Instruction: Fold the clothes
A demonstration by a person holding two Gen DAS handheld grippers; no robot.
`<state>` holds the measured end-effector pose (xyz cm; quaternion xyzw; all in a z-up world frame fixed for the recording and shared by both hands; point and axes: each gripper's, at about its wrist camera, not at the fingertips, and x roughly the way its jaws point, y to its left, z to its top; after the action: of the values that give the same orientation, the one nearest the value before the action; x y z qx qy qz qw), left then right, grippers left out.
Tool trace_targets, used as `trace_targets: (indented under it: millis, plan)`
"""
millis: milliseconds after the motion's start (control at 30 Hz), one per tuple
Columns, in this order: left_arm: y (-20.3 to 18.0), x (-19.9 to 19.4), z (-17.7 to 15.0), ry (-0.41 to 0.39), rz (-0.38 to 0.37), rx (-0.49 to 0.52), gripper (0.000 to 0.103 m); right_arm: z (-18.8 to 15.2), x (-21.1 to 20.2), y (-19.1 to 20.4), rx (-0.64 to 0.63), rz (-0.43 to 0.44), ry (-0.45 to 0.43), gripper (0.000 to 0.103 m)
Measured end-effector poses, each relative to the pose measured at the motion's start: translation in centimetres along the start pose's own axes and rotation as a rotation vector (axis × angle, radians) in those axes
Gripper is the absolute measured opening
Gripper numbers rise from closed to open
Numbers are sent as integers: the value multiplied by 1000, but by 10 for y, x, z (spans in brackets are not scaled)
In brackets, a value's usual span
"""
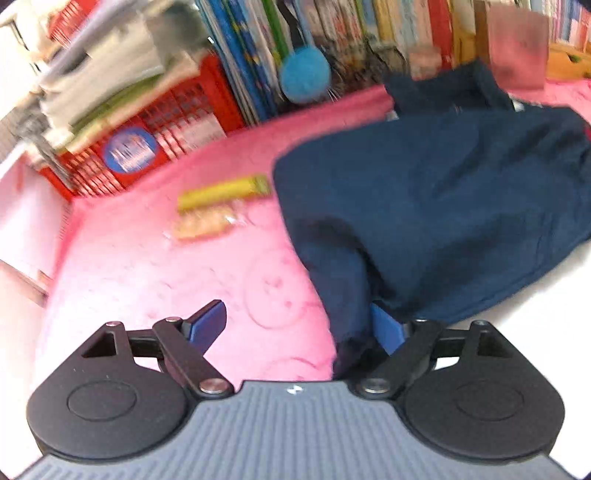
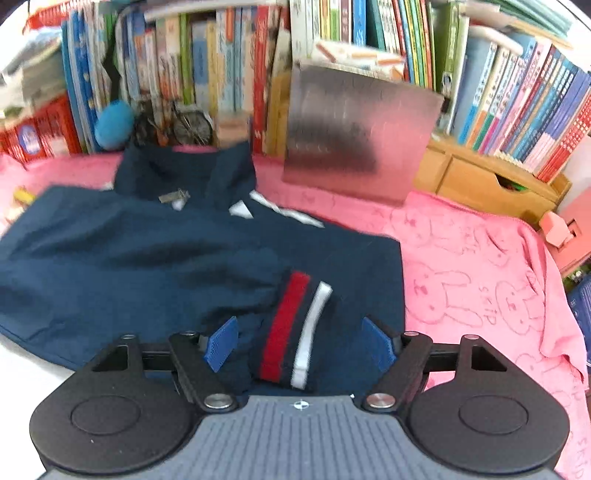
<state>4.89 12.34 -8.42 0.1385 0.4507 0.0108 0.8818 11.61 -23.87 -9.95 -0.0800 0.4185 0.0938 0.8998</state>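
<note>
The navy jacket is showing as soft matt cloth with a ribbed knit cuff — lying on a fuzzy pink blanket — while the wooden drawer box is looking smooth.

I judge this a home, most likely a child's room or study corner. A long row of children's books stands packed upright along the back. A pink cloth printed with rabbit drawings covers the bench. A red plastic crate holds stacked papers, a small wooden drawer unit sits beneath the books, and a blue pom-pom hangs there.
</note>
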Motion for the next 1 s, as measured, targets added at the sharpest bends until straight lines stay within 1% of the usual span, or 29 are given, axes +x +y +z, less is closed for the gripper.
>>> trace_targets:
  millis: [67,100,167,200,233,300,400,500,600,667,733,767,833,933,1000]
  plan:
    - [1,3,0,5,25,2,89,4,3,6,-20,32,-10,74]
    - [-1,10,-2,23,38,11,91,5,7,10,-32,44,-5,72]
    - [-5,26,-10,65,60,23,91,3,26,17,-54,50,37,72]
    - [-6,29,-13,74,60,20,91,-1,37,18,-55,26,77,72]
    - [-5,32,-14,79,55,15,91,-6,48,15,-38,16,121,74]
    - [-4,28,-14,77,57,12,91,-12,52,6,44,37,137,75]
    - [0,11,-13,48,31,22,90,-10,36,7,42,14,116,75]
    - [11,-3,-10,38,16,13,91,-11,18,9,22,23,72,75]
    - [25,-11,-8,47,21,-21,91,-9,3,7,40,11,32,75]
    - [35,-16,-5,52,25,-50,90,-9,-1,4,69,23,10,75]
    - [42,-23,0,23,18,-91,90,-8,-1,3,83,29,5,74]
    - [42,-28,5,-7,6,-110,90,-8,1,4,80,26,9,74]
    - [36,-36,17,-73,-45,-135,90,-6,3,8,71,30,6,73]
    - [16,-41,37,-170,-161,-150,91,-2,2,20,49,61,-31,73]
    - [-6,-30,48,-212,-240,-144,91,5,6,31,20,102,-49,73]
